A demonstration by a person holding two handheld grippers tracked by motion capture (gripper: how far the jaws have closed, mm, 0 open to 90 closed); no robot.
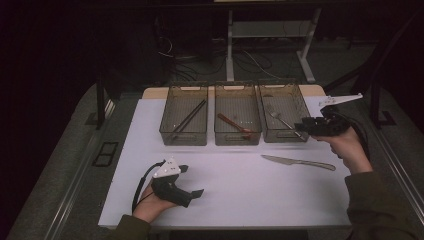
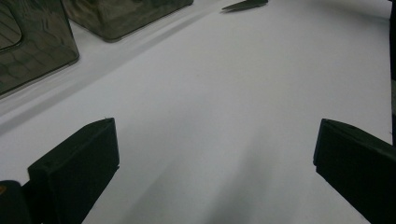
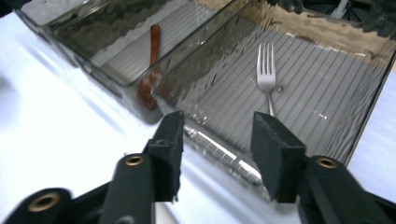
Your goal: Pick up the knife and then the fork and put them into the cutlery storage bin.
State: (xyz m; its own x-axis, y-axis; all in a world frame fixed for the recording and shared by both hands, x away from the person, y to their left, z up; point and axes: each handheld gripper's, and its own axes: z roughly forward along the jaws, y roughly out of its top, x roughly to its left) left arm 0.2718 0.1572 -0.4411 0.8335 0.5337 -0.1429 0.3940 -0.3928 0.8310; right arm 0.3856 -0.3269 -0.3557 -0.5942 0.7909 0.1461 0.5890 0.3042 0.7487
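R tongs (image 3: 217,140) held above the near rim of the R-most bin (image 3: 327,88), jaws part open w/ a clear gap between them, nothing gripped. Fork (image 3: 266,70) lies flat on the ribbed floor of that bin, just ahead of the tongs and in line w/ the gap, tines pointing away, handle end running down toward the R jaw; not touched. In the high view the R tongs (image 1: 302,127) sit at the bin's near R corner, w/ the person's R hand (image 1: 347,147) behind them. Beyond the L jaw of the R tongs, next bin over: a brown spoon (image 3: 152,65), bowl end against that bin's near wall.

Knife (image 1: 297,161) flat on the white counter (image 1: 240,190), near side of the R tongs and below them, apart from both tongs, blade tip pointing toward the L tongs' side.

L tongs (image 2: 215,158) low over bare counter, jaws wide apart, empty. Two bin corners ahead-left of them, knife tip (image 2: 245,4) far ahead. High view: L tongs (image 1: 192,192) near the counter's front edge, well apart from the bins; 3rd bin (image 1: 184,115), holding dark chopsticks (image 1: 189,117), is the closest one to them.
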